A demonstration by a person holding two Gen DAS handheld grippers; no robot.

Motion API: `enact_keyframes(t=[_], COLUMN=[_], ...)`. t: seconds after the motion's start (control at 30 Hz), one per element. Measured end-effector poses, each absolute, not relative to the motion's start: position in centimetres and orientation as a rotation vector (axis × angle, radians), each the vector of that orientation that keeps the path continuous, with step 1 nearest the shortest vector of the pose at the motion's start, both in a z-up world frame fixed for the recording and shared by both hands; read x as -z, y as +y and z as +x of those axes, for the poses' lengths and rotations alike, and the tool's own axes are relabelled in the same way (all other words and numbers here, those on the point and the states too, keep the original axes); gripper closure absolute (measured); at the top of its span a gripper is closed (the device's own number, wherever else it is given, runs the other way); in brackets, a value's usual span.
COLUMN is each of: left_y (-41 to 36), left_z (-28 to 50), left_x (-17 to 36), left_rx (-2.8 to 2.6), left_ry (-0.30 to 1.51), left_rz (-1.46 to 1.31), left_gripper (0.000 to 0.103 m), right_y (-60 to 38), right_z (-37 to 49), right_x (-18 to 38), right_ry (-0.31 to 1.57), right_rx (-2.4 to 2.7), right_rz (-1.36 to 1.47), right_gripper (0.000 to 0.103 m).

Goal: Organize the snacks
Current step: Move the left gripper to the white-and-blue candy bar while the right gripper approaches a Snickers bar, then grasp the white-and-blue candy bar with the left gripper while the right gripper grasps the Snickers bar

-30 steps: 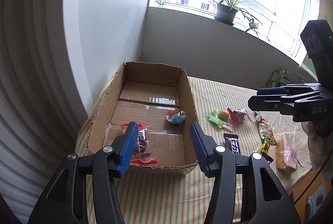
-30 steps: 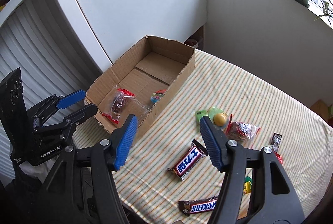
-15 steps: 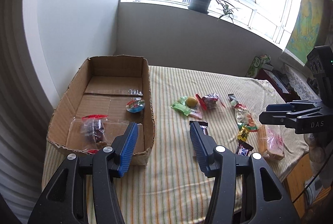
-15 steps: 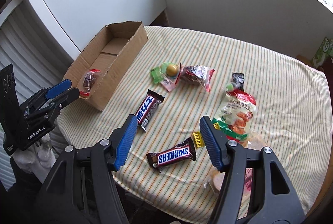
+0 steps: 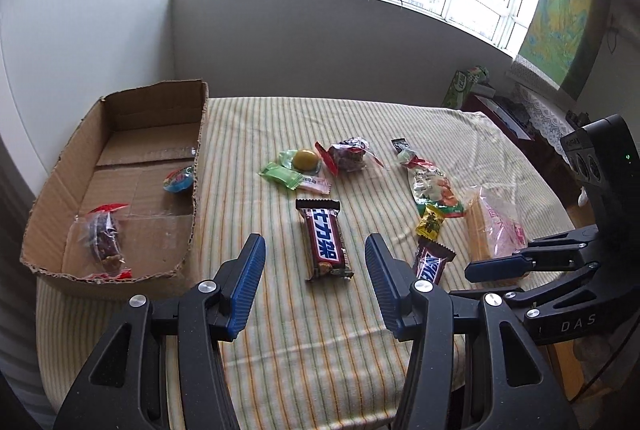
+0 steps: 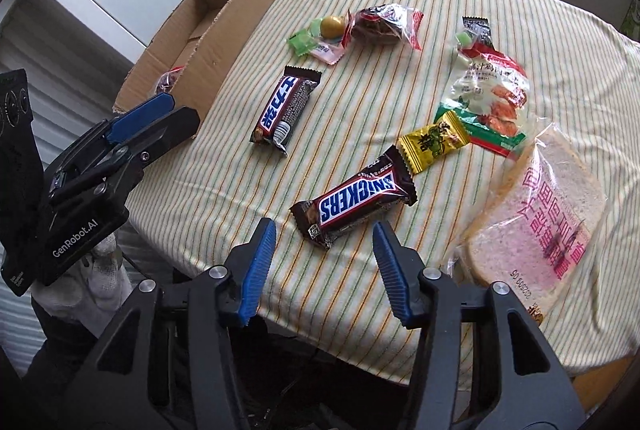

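- Beside the cardboard box (image 5: 116, 166), in the left wrist view, the left gripper (image 5: 314, 270) hangs above the striped tablecloth (image 5: 280, 330) with its jaws spread and nothing between the pads; the bar with the blue label (image 5: 326, 238) lies flat just ahead of the fingertips, one step away from the box wall.
- Inside the box sit a clear bag of dark snacks (image 5: 104, 234) and a small blue cup (image 5: 180, 180); everything else is loose on the cloth, well away from the box.
- Out at the far side from the box, the right gripper (image 5: 496, 266) pokes in over the second bar.
- Now the right wrist view: the right gripper (image 6: 324, 262) points steeply down and its jaws are closing, the Snickers bar (image 6: 354, 200) lying just ahead of the tips, not yet pinched.
- Farther from the box than that bar lie a yellow candy (image 6: 434, 144) at its end and wrapped bread slices (image 6: 536, 230) alongside.
- Risk, as I judge it: the bar lies slantwise to the jaws, so a close now may catch only a wrapper corner and let it slide off.
- The table edge is near; a nudge could push the bar over it.
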State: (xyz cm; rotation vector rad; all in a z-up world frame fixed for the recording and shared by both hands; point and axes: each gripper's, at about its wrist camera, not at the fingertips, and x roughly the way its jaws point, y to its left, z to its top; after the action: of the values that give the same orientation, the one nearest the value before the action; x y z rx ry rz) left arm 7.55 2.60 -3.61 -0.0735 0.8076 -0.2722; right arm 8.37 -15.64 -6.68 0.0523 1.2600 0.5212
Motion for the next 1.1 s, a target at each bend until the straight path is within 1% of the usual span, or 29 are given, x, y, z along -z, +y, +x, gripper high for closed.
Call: enact_keyframes(t=[0.3,0.57,0.97,1.0,1.1], left_y=[1.5,0.9,0.4,0.4,0.5], left_z=[9.3,11.3,13.6,13.7,13.9], left_x=[5.2,6.6,8.8,8.9,9.2], left_rx=[0.295,0.301,0.297,0.297,0.292], left_ry=[0.859,0.898,0.962,0.965,0.974], left_rz=[-0.074,-0.081,-0.075,-0.074,-0.082], left_gripper=[0.052,0.053,0.06,0.063,0.067], right_y=[-15.6,-14.5,-11.5,-11.4,-10.7], right_z=[9.7,10.8,11.7,11.8,12.1], right_x=[9.5,10.0,10.1,10.1,10.1], right_ry=[1.319,1.301,1.244,1.243,1.236], right_rx=[-0.495,-0.473,-0.451,-0.448,-0.444], right_rz=[0.144,0.112,-0.073,-0.083,-0.112], right_gripper=[0.05,0.05,0.051,0.052,0.053])
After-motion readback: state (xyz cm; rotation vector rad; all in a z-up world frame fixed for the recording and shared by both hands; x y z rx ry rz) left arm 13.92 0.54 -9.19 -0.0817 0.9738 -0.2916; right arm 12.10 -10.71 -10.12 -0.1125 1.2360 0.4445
